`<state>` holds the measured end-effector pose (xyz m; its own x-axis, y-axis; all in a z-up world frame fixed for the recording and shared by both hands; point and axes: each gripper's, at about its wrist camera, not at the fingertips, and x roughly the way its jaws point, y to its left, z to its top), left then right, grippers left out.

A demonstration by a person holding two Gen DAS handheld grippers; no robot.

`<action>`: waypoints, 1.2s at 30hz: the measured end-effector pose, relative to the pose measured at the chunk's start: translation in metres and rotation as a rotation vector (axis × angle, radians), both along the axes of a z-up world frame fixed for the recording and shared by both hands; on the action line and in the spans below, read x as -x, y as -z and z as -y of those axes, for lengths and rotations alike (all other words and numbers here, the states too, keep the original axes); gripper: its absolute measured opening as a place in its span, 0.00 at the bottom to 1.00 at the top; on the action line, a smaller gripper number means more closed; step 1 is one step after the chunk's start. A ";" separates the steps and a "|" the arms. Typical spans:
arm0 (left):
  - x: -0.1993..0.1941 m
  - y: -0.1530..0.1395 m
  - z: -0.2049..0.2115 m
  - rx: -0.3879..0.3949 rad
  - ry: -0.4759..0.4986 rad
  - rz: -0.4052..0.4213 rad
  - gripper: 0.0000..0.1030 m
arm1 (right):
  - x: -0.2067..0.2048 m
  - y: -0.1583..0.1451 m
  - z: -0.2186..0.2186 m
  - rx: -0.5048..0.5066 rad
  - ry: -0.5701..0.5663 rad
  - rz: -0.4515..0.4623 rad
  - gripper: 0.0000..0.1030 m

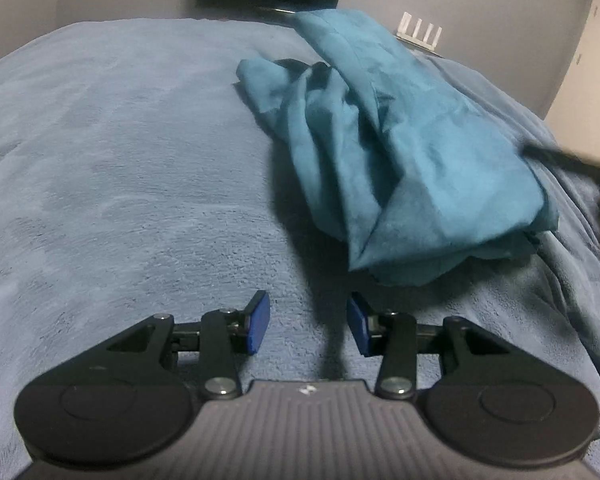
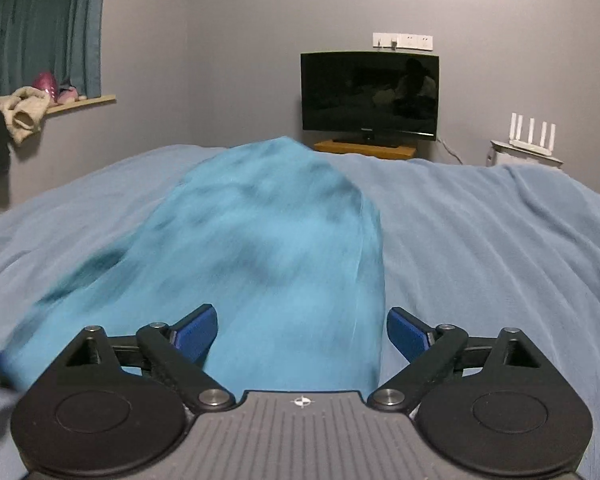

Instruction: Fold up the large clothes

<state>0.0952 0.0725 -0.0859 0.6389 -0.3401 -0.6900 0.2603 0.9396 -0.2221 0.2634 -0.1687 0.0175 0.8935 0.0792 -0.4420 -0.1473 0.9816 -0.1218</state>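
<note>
A teal garment [image 1: 400, 152] lies crumpled in a heap on the pale blue bedspread [image 1: 120, 160], right of centre in the left wrist view. My left gripper [image 1: 308, 326] hovers over the bedspread just short of the heap, open, with nothing between its blue pads [image 1: 260, 322]. In the right wrist view the same garment [image 2: 268, 248] looks blurred and stretches away ahead of me. My right gripper [image 2: 302, 334] stands wide open above its near end; the pads [image 2: 198, 332] do not press on the cloth.
A dark television [image 2: 370, 94] stands on a wooden stand [image 2: 366, 148] against the grey wall beyond the bed. A white router [image 2: 534, 136] sits to its right. A curtain [image 2: 40, 28] and a shelf with small items [image 2: 52, 98] are at the far left.
</note>
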 end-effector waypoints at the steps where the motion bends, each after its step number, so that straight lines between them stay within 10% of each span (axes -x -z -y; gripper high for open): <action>1: 0.002 -0.001 0.002 -0.007 -0.004 0.005 0.43 | 0.019 0.002 -0.003 -0.004 -0.001 -0.003 0.97; 10: 0.062 -0.030 0.065 -0.182 -0.030 0.201 1.00 | 0.147 0.019 0.002 -0.055 0.075 -0.165 1.00; 19: 0.095 -0.036 0.125 -0.257 -0.092 0.213 1.00 | 0.208 0.029 0.003 -0.036 0.139 -0.146 1.00; 36: 0.094 -0.023 0.122 -0.305 -0.089 0.219 1.00 | 0.177 0.061 -0.014 0.047 0.100 -0.095 1.00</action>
